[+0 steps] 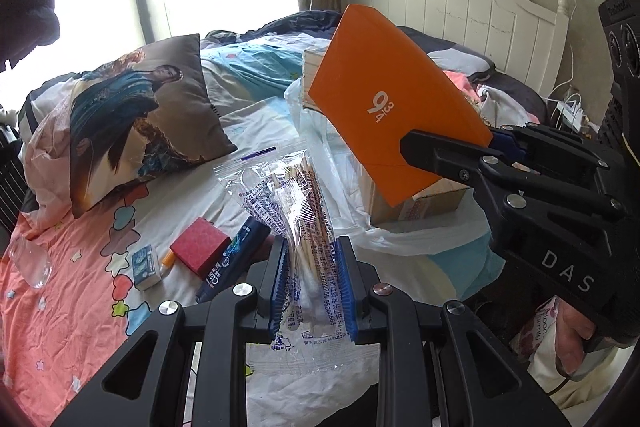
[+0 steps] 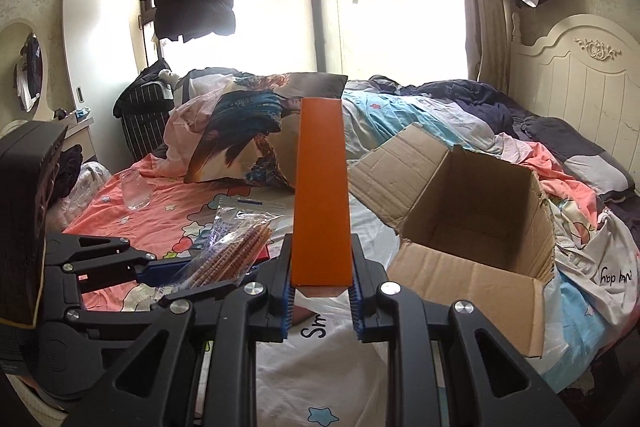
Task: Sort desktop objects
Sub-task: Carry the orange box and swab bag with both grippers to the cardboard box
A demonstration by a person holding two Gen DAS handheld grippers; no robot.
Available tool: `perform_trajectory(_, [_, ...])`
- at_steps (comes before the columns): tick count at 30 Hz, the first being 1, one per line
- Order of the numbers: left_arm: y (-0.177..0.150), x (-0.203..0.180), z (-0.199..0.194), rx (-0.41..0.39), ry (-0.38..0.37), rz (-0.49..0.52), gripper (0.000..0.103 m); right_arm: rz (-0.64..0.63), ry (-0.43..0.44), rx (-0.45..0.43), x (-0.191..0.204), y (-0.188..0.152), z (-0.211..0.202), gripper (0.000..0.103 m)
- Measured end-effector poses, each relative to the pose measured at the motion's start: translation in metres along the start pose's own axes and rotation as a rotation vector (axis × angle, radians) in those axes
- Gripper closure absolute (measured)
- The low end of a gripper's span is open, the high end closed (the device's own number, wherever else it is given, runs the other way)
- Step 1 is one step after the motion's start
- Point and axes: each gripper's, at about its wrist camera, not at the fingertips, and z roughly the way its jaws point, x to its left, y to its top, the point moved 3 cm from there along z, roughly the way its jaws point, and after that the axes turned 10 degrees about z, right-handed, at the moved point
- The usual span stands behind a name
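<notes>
My left gripper (image 1: pixel 311 267) is shut on the lower end of a clear printed bag of wooden sticks (image 1: pixel 296 195), which it holds up above the bedspread. My right gripper (image 2: pixel 321 267) is shut on an orange book (image 2: pixel 320 195) with a white "9 3/4" on its cover (image 1: pixel 384 99), tilted up in the air. An open cardboard box (image 2: pixel 472 227) stands on the bed just right of the book. In the right wrist view the left gripper (image 2: pixel 168 269) and its bag (image 2: pixel 236 239) show at lower left. On the sheet lie a red block (image 1: pixel 200 247), a dark blue tube (image 1: pixel 236 259) and a small blue-white box (image 1: pixel 146 265).
A printed cushion (image 1: pixel 140 123) leans at the back left. A clear glass (image 2: pixel 136 193) lies on the pink sheet at the left. A white plastic bag (image 1: pixel 400 239) spreads under the box. The white headboard (image 2: pixel 580 75) and rumpled bedding fill the right side.
</notes>
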Motion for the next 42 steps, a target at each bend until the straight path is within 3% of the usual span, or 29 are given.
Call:
perform_trajectory(11, [0.037, -0.038, 0.005, -0.043, -0.030, 0.090, 0.079, 0.048, -0.080, -0.020, -0.044, 0.013, -0.009, 0.082])
perform_trajectory(24, [0.068, -0.059, 0.034, -0.062, -0.102, 0.117, 0.079, 0.051, -0.182, -0.039, -0.074, 0.022, -0.018, 0.082])
perform_trajectory(42, [0.108, -0.081, 0.081, -0.047, -0.166, 0.156, 0.079, 0.063, -0.268, 0.032, -0.117, 0.030, 0.011, 0.081])
